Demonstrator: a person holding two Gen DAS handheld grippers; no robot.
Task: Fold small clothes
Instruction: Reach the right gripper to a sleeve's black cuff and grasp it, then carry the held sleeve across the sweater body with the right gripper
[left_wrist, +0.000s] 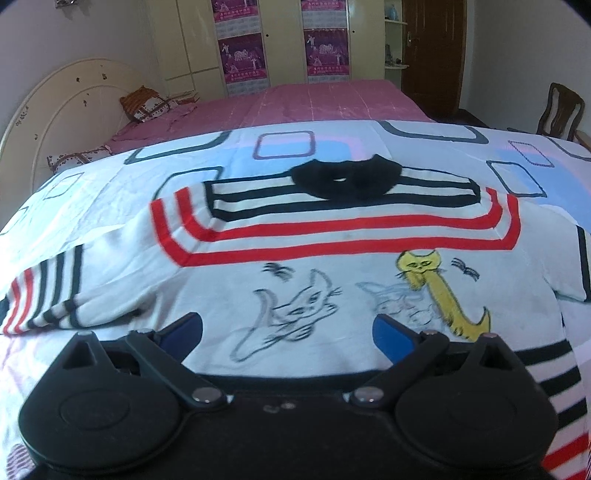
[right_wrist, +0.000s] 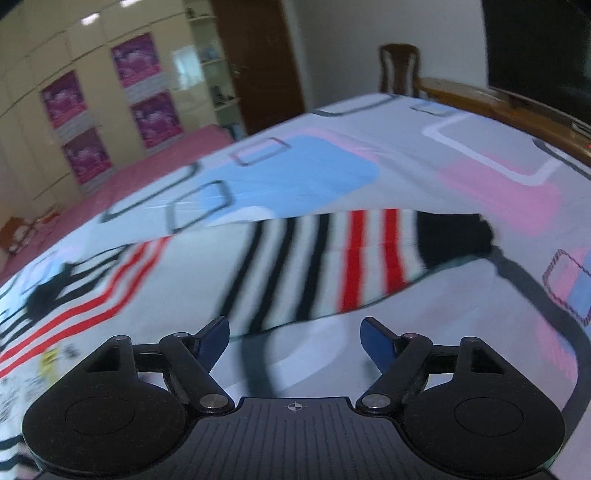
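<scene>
Sweater (left_wrist: 332, 236) hem hidden by left gripper (left_wrist: 288, 332); both grippers' fingers (right_wrist: 218, 332) released

Your left gripper (left_wrist: 288, 332) body covers the bottom hem of the striped cat sweater (left_wrist: 332, 258), and the picture's right edge cuts off its right sleeve. In your right wrist view the sleeve (right_wrist: 332, 258) is smeared by motion blur, so its stripes and black cuff (right_wrist: 454, 236) lose their edges. The wardrobe posters (right_wrist: 140, 59) are too blurred to read.
</scene>
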